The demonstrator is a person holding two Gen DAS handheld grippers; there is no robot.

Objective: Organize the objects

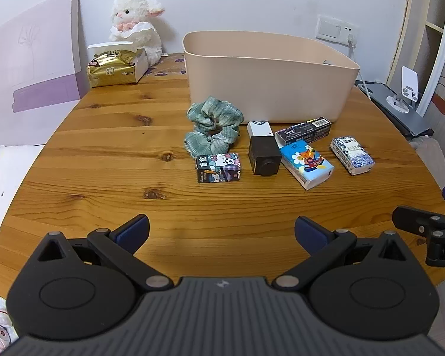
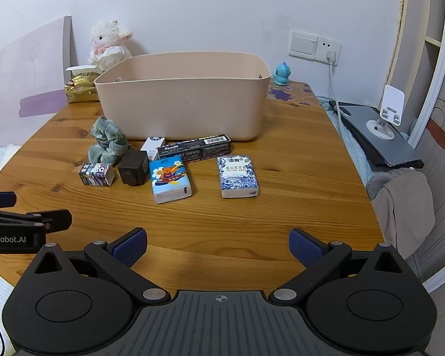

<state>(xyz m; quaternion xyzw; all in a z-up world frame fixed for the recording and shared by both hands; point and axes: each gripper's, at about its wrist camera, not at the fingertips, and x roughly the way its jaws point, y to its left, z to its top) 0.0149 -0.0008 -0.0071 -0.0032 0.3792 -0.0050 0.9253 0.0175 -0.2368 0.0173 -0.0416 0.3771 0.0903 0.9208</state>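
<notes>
**Two empty grippers face a crowded row of small items in front of a bin**

A wooden table [image 1: 103,154] holds a beige bin [image 1: 267,89] near the back wall. The bin looks empty, though its floor is mostly hidden. In front of it lie the items to tidy: a green scrunchie [image 1: 213,130], a cartoon box [image 1: 218,167], a dark cube [image 1: 264,155] touching a white box [image 1: 259,127] behind it, a long black box [image 1: 304,129] against the bin's base, a blue tissue pack [image 1: 307,161], and a patterned tissue pack [image 2: 237,176] set apart to the right.

The left gripper [image 1: 221,231] and right gripper [image 2: 218,244] both hover over the near table edge, jaws spread wide, holding nothing.

Likely trouble: the cube, white box, long box and blue pack sit touching or nearly so, leaving little room for a finger between them, so reaching for one could shove its neighbours. The scrunchie is soft and may slip or snag. The grippers are side by side and could collide if both reach toward the middle. The patterned pack, standing alone, looks the safest first pick.
</notes>
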